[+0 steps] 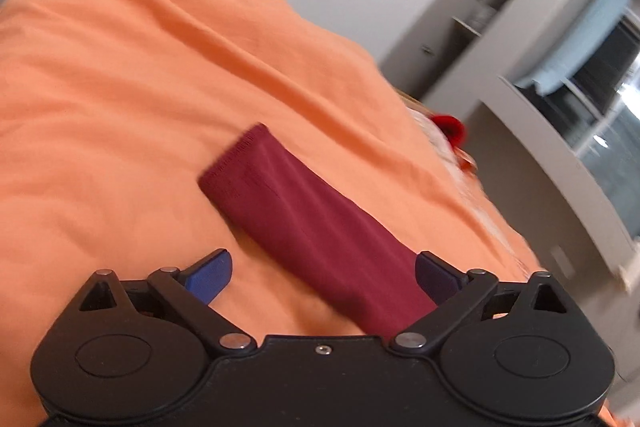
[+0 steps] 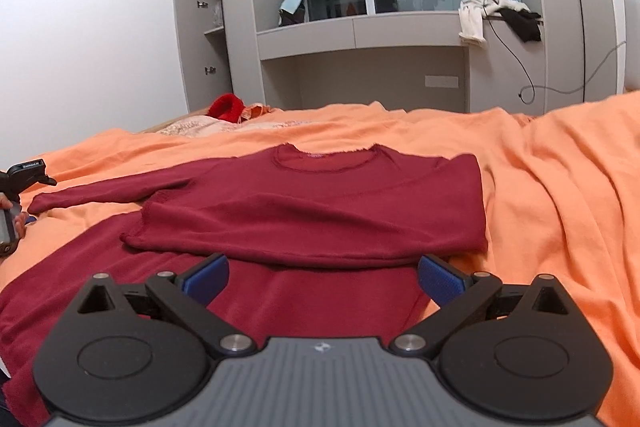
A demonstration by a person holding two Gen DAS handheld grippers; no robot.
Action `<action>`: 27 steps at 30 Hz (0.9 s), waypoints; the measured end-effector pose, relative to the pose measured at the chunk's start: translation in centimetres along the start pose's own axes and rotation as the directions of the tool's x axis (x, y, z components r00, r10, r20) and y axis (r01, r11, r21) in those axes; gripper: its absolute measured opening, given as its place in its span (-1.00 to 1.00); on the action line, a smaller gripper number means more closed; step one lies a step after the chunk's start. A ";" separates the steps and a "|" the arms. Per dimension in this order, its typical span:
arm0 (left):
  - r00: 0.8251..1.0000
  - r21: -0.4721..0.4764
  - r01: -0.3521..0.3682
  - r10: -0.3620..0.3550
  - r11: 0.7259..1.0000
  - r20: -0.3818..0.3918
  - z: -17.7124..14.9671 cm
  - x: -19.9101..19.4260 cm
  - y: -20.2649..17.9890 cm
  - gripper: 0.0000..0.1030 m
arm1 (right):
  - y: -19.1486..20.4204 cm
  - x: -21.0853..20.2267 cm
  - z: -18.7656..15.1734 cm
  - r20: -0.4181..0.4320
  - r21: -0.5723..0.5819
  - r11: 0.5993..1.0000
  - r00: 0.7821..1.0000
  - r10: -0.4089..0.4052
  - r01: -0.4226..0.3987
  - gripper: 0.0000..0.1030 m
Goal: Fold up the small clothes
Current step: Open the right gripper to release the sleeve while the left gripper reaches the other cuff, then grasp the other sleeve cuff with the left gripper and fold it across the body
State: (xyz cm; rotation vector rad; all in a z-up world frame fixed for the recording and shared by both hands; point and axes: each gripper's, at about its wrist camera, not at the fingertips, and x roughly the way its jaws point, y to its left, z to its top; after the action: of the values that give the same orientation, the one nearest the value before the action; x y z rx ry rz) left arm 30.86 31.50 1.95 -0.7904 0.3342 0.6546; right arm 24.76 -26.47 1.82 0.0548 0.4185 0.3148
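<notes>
A dark red long-sleeved top (image 2: pixel 312 211) lies on the orange bedsheet (image 2: pixel 560 187), its right sleeve folded over the chest and its left sleeve (image 2: pixel 108 193) stretched out to the left. My right gripper (image 2: pixel 322 279) hovers open over the hem, nothing between its blue pads. In the left wrist view that outstretched sleeve (image 1: pixel 312 219) runs from its cuff toward my left gripper (image 1: pixel 322 277), passing between the wide-apart pads; the pads do not press on it. The left gripper's body and a hand show at the left edge of the right wrist view.
A red fluffy item (image 2: pixel 226 106) and pale patterned bedding (image 2: pixel 192 125) sit at the bed's far left corner. Grey built-in cabinets (image 2: pixel 208 27) and a window ledge (image 2: pixel 360 31) with clothes (image 2: pixel 500 15) stand beyond the bed. The sheet is wrinkled at the right.
</notes>
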 end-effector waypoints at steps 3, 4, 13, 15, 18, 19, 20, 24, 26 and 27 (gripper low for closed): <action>0.997 -0.033 -0.060 0.062 0.998 0.047 0.3 1.2 -0.2 0.41 | -0.4 0.3 -0.4 -0.010 0.017 1.000 1.000 -0.011 0.011 0.99; 0.995 -0.058 -0.077 0.081 0.995 0.060 0.4 1.5 -0.2 0.27 | -0.6 0.4 -0.5 -0.014 0.024 1.000 1.000 -0.011 0.011 0.99; 0.974 -0.023 -0.029 0.033 0.999 0.225 1.6 -0.2 -2.4 -0.89 | -1.0 -0.4 -0.8 -0.011 0.029 0.999 1.000 0.016 -0.015 0.99; 0.961 0.062 0.044 -0.059 0.997 0.270 1.6 -1.8 -4.6 -0.90 | -1.0 -0.7 -0.9 -0.008 0.026 1.000 1.000 0.018 -0.018 0.99; 0.934 0.193 0.178 -0.228 0.965 0.276 1.1 -5.0 -8.5 -0.90 | -1.0 -1.1 -0.9 0.004 0.027 1.000 1.000 0.015 -0.015 0.99; 0.920 0.245 0.220 -0.284 0.944 0.270 0.6 -6.2 -9.9 -0.90 | -1.0 -1.2 -0.9 0.008 0.031 0.999 1.000 0.012 -0.012 0.99; 0.901 0.318 0.266 -0.352 0.910 0.254 0.0 -7.6 -11.8 -0.90 | -1.1 -1.3 -0.9 0.012 0.035 0.999 1.000 0.010 -0.010 0.99; 0.821 0.522 0.398 -0.547 0.754 0.163 -3.9 -12.8 -17.6 -0.89 | -1.2 -1.6 -0.8 0.025 0.051 0.999 1.000 0.000 -0.002 0.99; 0.794 0.575 0.444 -0.599 0.687 0.103 -6.4 -14.7 -19.9 -0.89 | -1.2 -1.9 -0.7 0.034 0.053 0.999 0.999 -0.008 0.006 0.99; 0.778 0.600 0.471 -0.625 0.646 0.062 -7.9 -15.5 -21.1 -0.89 | -1.2 -2.0 -0.7 0.039 0.053 0.999 0.999 -0.012 0.010 0.99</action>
State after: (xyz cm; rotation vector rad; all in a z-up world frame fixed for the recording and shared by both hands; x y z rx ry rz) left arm 32.63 8.17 16.07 -0.1938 0.0082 0.0432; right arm 23.10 -28.27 1.80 0.1105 0.3882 0.2913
